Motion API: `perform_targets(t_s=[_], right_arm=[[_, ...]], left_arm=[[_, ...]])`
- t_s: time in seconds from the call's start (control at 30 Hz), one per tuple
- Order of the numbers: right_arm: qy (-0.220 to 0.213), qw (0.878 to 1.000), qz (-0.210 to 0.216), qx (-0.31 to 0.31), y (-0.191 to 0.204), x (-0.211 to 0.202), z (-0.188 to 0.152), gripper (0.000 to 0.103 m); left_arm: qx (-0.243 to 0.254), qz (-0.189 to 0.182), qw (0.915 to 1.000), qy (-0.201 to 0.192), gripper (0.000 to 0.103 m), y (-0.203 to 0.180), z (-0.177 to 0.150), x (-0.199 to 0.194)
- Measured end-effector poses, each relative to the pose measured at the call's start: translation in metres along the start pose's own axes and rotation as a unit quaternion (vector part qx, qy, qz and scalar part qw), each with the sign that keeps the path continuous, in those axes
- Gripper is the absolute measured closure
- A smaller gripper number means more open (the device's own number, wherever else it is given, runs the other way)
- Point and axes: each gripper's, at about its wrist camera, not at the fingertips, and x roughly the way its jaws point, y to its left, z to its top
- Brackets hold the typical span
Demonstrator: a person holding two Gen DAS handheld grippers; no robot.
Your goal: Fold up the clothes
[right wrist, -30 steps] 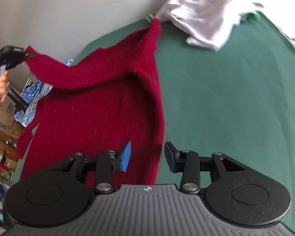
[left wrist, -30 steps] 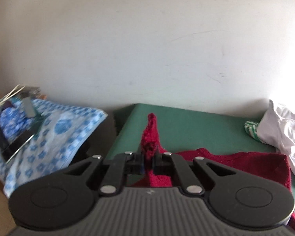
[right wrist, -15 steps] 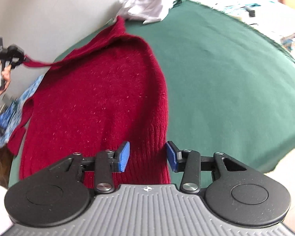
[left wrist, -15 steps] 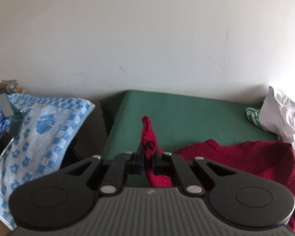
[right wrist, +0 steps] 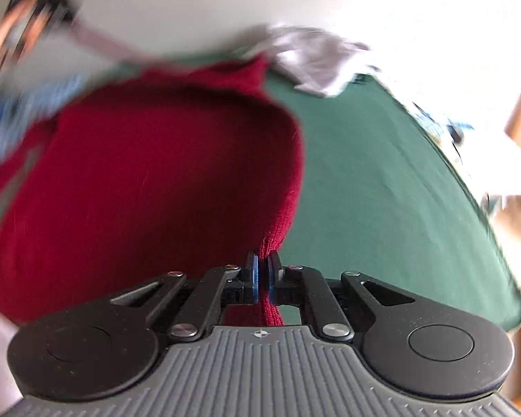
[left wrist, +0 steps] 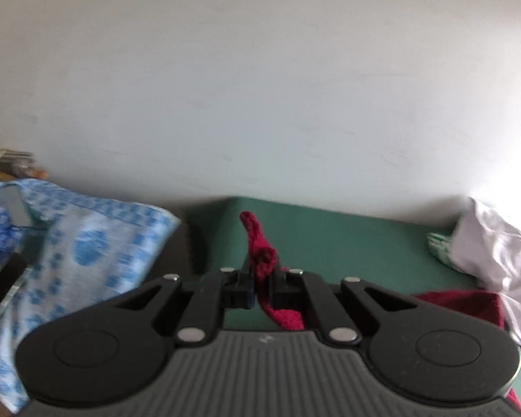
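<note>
right wrist view shows the wide table under a dark green cloth [right wrist: 382, 180], and on it the big dark red knitted sweater [right wrist: 149, 180] lies spread, mostly flat and open, with no neat fold visible in it. its right edge curls up toward the camera. at the far side a crumpled white garment [right wrist: 316, 62] waits in a heap, with a small green-and-white striped cloth [left wrist: 441, 248] beside it. so the folding looks to be in an early or middle part: at least two pieces are not folded, as far as these views show.

the right gripper [right wrist: 263, 272] is closed on the ribbed hem of the sweater, its blue pads pressed on the knit. the left gripper [left wrist: 262, 286] is also closed, pinching a thin end of the red knit that stands up between its fingers. a blue patterned towel [left wrist: 86, 243] hangs at the left, off the table.

compared with half a second ago, the right gripper was wide open above the hem and now it has clamped on it; the left one keeps the same pinch. the view is now blurred from motion.
</note>
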Motion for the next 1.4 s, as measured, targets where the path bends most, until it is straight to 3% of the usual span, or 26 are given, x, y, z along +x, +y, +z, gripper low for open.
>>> perform_targets(t_s=[0.07,0.23,0.37,0.5,0.6,0.7,0.8,0.9,1.0,1.07,1.13,1.3,1.37,1.4], right_arm=[[0.007,0.999,0.003,-0.052,0.016,0.001,0.001,0.098],[0.026,0.996,0.028,-0.077,0.026,0.011,0.001,0.096],[0.041,0.993,0.048,-0.096,0.034,0.019,0.001,0.092],[0.034,0.996,0.068,-0.051,0.021,-0.005,0.001,0.085],[0.041,0.995,0.053,-0.07,0.027,-0.004,-0.009,0.082],[0.049,0.994,0.033,-0.089,0.036,0.004,-0.017,0.084],[0.041,0.996,0.026,-0.076,0.037,0.005,-0.016,0.098],[0.015,0.997,0.044,-0.062,0.037,-0.014,-0.007,0.098],[0.039,0.993,0.072,-0.083,0.047,-0.011,-0.005,0.097],[0.061,0.99,0.077,-0.098,0.052,-0.003,-0.008,0.09],[0.069,0.989,0.078,-0.105,0.054,-0.002,-0.009,0.09],[0.007,0.996,0.092,0.019,0.026,-0.007,0.016,0.082],[0.031,0.996,0.082,0.033,0.027,0.012,0.015,0.082],[0.063,0.994,0.08,0.026,0.03,0.025,0.012,0.083]], left_arm=[[-0.012,0.009,0.9999,0.003,0.102,0.015,0.002,0.001],[-0.004,0.044,0.9989,0.016,0.102,0.033,-0.002,0.014],[-0.019,0.038,0.9986,0.031,0.102,0.043,-0.01,0.015],[-0.012,0.04,0.9988,0.025,0.102,0.04,-0.009,0.013],[-0.006,0.038,0.999,0.023,0.102,0.035,-0.007,0.013],[0.005,0.036,0.9991,0.02,0.102,0.025,-0.007,0.013],[0.013,0.037,0.9991,0.017,0.102,0.018,-0.004,0.01],[0.005,0.035,0.9994,-0.003,0.102,0.018,0.003,0.001],[0.012,0.035,0.9993,-0.005,0.102,0.014,0.007,0.002],[0.024,0.036,0.9991,0.002,0.102,0.009,0.005,0.005],[0.033,0.036,0.9988,0.002,0.102,0.007,0.003,0.004],[0.034,0.037,0.9987,0.002,0.102,0.008,-0.001,0.005],[0.035,0.035,0.9988,0.005,0.102,0.007,-0.002,0.005],[0.038,0.028,0.9989,0.005,0.102,0.006,-0.003,0.003]])
